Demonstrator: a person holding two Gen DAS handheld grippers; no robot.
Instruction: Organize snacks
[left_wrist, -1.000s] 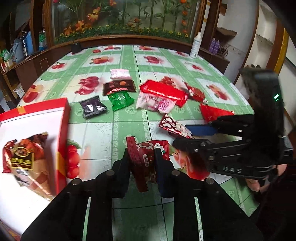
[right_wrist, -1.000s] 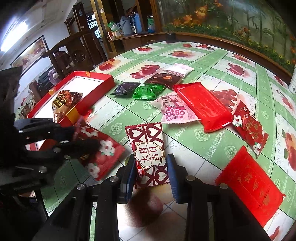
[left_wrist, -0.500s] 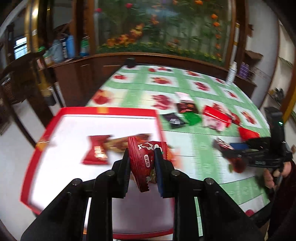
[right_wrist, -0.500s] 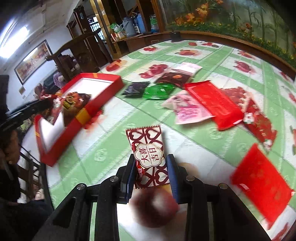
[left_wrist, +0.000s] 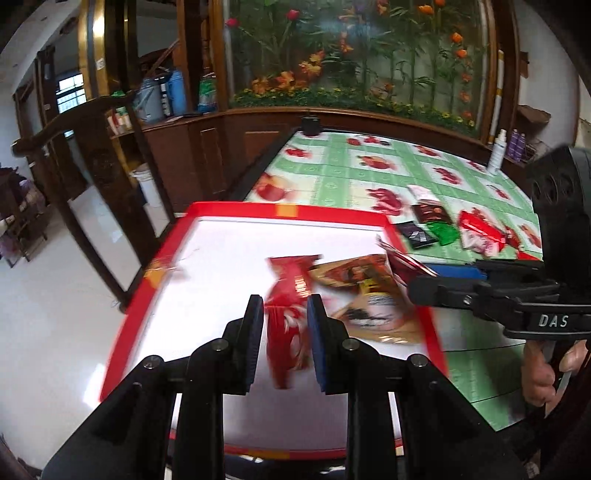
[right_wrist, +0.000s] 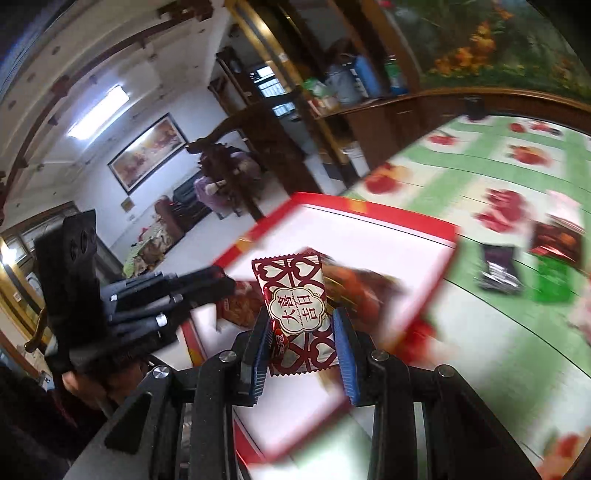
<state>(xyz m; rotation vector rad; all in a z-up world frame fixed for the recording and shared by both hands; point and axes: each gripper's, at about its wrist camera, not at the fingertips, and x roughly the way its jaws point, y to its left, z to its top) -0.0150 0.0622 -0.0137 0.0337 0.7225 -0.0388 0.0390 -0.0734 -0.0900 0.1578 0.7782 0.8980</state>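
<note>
Above the red-rimmed box (left_wrist: 410, 254) at the table's (left_wrist: 343, 184) near corner, the left gripper (left_wrist: 285, 325) clamps a red snack packet (left_wrist: 286, 343); the right gripper (right_wrist: 301, 339) clamps a heart-patterned packet (right_wrist: 295, 310).

Private home, living or dining room. Dark carved wooden furniture (left_wrist: 92, 155), framed painting (right_wrist: 147, 151) on a white wall, sofa (right_wrist: 173, 214) beyond. Floral mural (left_wrist: 354, 55) behind the desk (left_wrist: 343, 184), fruit-print green cloth over it.
</note>
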